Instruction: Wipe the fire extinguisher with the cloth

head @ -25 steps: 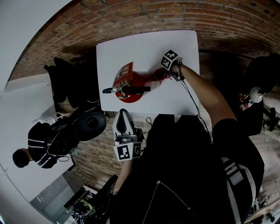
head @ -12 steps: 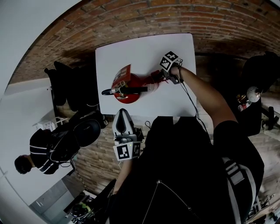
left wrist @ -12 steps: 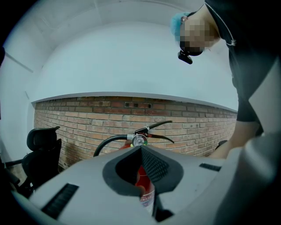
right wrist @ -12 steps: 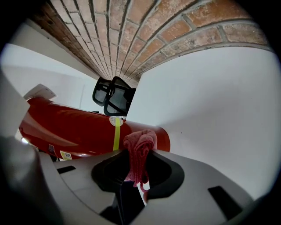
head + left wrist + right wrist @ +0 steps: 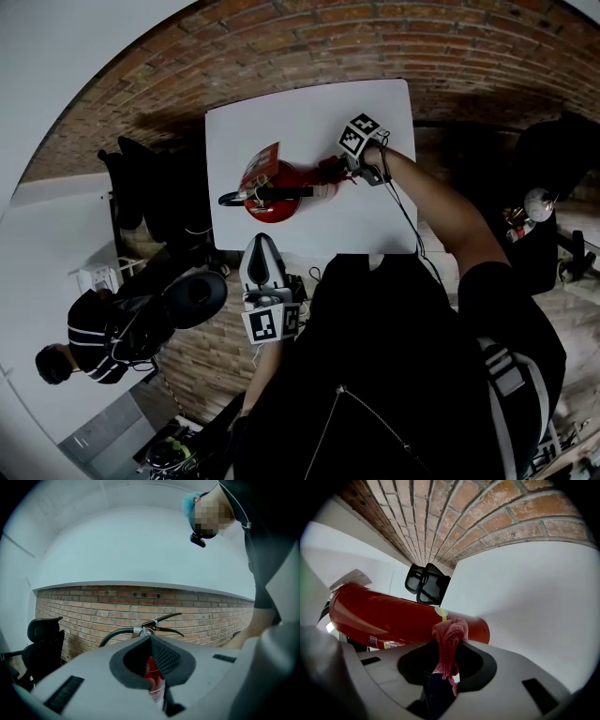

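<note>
Right gripper (image 5: 349,161), clamped on cloth (image 5: 448,641), has edged along extinguisher (image 5: 393,616) touching its fingers (image 5: 480,667): wiping underway. Left gripper (image 5: 150,641) closed, empty.

The fire extinguisher (image 5: 278,180) stands on the table (image 5: 309,112), the cloth (image 5: 449,641) touching its right side.
</note>
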{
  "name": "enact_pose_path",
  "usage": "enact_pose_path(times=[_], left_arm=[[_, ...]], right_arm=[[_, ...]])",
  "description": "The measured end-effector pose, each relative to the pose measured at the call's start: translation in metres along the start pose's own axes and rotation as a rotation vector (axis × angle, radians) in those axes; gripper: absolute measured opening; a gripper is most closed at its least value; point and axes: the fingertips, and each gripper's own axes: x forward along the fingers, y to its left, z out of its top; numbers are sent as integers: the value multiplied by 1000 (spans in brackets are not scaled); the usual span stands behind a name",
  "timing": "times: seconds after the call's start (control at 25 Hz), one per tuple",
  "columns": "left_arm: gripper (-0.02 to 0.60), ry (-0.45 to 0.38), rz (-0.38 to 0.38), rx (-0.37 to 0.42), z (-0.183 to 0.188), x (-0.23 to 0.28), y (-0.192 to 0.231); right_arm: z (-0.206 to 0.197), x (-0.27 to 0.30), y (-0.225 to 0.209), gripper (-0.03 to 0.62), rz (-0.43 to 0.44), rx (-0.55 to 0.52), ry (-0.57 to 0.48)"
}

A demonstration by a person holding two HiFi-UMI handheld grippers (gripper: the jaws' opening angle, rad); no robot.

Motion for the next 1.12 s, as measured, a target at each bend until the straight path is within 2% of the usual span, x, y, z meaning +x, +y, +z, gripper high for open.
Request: enact_pose_path(times=[0.32,0.68,0.84,1.12], left_arm=[[11,-14,-4,1,5,-3,-2],[11,-22,-5,0,5,-4,-5],[11,4,7,-16,3,-6,-9],[11,-36,-6,11,7,-10,-11]], right_arm=[[-1,-7,14,106,3,2,-3],[3,-23,41,106,56,0,-50],[3,-28,48,106,86,13,-70],[1,-36,64,106,97,-3,-99]])
